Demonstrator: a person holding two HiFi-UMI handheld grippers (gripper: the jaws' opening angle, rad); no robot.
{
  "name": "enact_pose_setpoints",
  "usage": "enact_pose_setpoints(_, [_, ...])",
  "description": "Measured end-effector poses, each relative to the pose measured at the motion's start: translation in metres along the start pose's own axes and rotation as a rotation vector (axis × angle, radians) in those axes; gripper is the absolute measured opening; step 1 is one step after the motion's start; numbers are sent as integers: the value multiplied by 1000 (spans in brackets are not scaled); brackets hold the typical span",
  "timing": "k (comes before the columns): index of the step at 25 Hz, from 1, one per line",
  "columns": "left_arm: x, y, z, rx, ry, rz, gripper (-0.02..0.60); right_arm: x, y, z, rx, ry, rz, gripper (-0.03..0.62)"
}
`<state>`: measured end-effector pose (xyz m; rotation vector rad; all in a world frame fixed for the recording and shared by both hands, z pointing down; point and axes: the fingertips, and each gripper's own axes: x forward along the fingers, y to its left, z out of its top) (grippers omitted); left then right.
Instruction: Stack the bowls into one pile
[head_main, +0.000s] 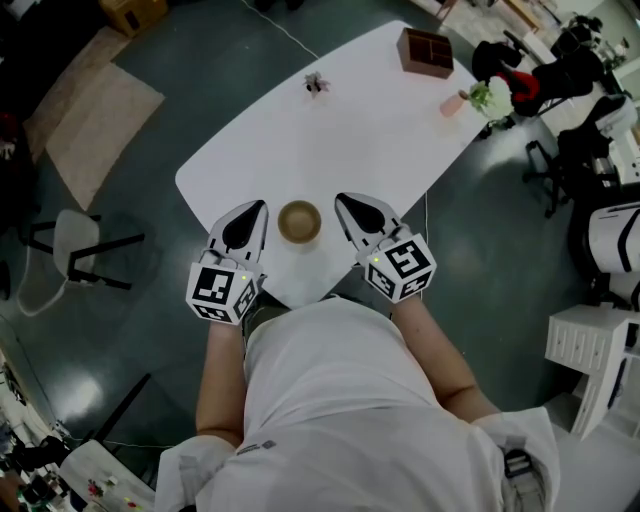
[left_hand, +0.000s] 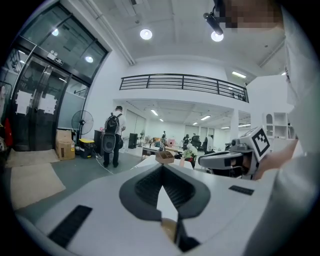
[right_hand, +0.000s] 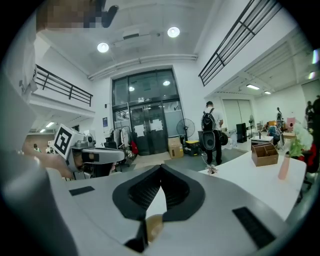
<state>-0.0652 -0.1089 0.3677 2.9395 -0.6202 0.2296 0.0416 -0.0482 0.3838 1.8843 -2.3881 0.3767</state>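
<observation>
Bowls show as one brown round shape (head_main: 299, 221) between the two sets of jaw tips. It stands just beside each of them and touches neither, as far as the head view shows. I cannot tell from above whether it is a single bowl or several already nested.

It stands on the white bench (head_main: 380, 130), which stretches far ahead of both tools. The bowl is close to the bench edge nearest the person. No other bowl appears anywhere on the bench, so the pile looks finished or close to it.

The left hand-held gripper (head_main: 258, 208) has its jaws pressed together and empty. Its own view shows the pads meeting at the tip (left_hand: 162, 166), with a sliver of brown bowl (left_hand: 169, 229) below them. The right hand-held gripper (head_main: 344, 200) is likewise closed on nothing (right_hand: 161, 166), and the same brown sliver (right_hand: 154, 226) shows low in its view.

The main risk is a sideways nudge. With the jaws together, either tool can only shove the bowl, not take its rim. A shove towards the person could slide the bowl off the near edge or tip whatever is nested in it. The jaws would have to spread before any grasp.

Nothing lies between the tools and the bowl. Far beyond the tips, well apart from it, are a wooden box (head_main: 426, 52), a pink vase (head_main: 453, 104) and a small dark object (head_main: 317, 84).
</observation>
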Motion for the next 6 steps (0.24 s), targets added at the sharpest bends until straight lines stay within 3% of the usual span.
enact_pose_setpoints(6, [-2, -3, -4, 37, 23, -3, 0, -2, 1, -4, 1, 12, -8, 8])
